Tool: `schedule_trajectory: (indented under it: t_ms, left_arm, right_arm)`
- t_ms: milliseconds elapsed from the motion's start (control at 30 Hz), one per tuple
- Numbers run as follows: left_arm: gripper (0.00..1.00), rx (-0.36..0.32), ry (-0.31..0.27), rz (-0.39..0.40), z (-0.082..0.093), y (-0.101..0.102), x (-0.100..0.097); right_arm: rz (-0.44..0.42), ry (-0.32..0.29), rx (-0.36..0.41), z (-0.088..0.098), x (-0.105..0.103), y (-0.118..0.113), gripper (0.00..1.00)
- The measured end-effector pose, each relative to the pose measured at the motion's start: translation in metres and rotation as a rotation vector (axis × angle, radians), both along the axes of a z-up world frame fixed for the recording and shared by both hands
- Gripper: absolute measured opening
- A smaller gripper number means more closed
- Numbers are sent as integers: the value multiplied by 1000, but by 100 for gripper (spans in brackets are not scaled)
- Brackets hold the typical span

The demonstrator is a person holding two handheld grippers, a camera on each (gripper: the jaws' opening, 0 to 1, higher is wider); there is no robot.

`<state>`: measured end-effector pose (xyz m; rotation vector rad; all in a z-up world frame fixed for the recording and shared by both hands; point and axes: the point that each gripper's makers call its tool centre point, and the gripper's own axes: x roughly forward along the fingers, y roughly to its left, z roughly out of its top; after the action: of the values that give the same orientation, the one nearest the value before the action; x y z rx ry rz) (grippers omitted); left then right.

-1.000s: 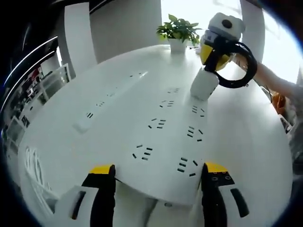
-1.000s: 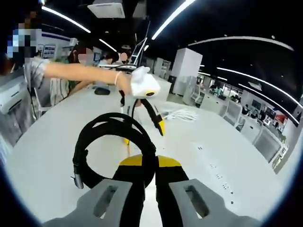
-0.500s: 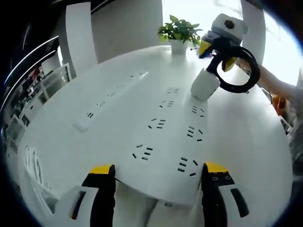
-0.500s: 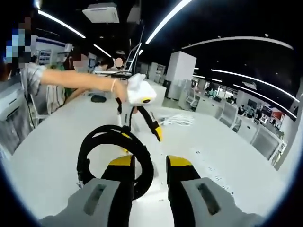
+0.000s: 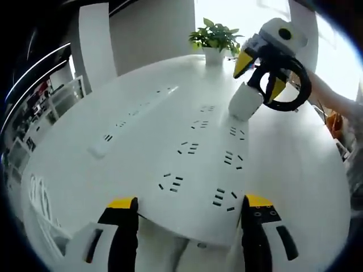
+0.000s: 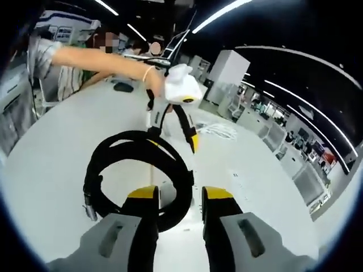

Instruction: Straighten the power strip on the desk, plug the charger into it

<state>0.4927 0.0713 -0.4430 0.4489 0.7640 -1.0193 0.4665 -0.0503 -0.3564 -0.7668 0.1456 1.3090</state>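
Observation:
A wide white power strip (image 5: 195,164) with several socket groups lies lengthwise on the round white table (image 5: 295,170). My left gripper (image 5: 188,209) is open, one jaw on each side of the strip's near end. A white charger block (image 5: 245,102) stands on the strip's far end, with its black coiled cable (image 5: 286,93) beside it. My right gripper (image 5: 260,73) hangs open just above the charger. In the right gripper view my right gripper (image 6: 179,198) is open over the cable coil (image 6: 133,170), and the left gripper (image 6: 170,136) faces it, held by a hand.
A slim second power strip (image 5: 133,116) lies to the left of the wide one. A potted plant (image 5: 214,39) stands at the table's far edge. A person's arm (image 6: 96,59) reaches across the table, where a loose white cable (image 6: 218,131) lies. Other desks stand behind.
My right gripper was shut beside the cable coil. It has opened and lifted slightly off the charger. The left gripper and the power strip have not moved.

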Motion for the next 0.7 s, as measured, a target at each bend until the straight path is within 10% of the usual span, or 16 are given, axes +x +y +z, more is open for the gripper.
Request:
schedule_trajectory:
  t_ms: [700]
  left_arm:
    - [76,2,2,-2,-1,0,1]
  right_arm:
    - [6,-28,-190,-7,-6,3,19]
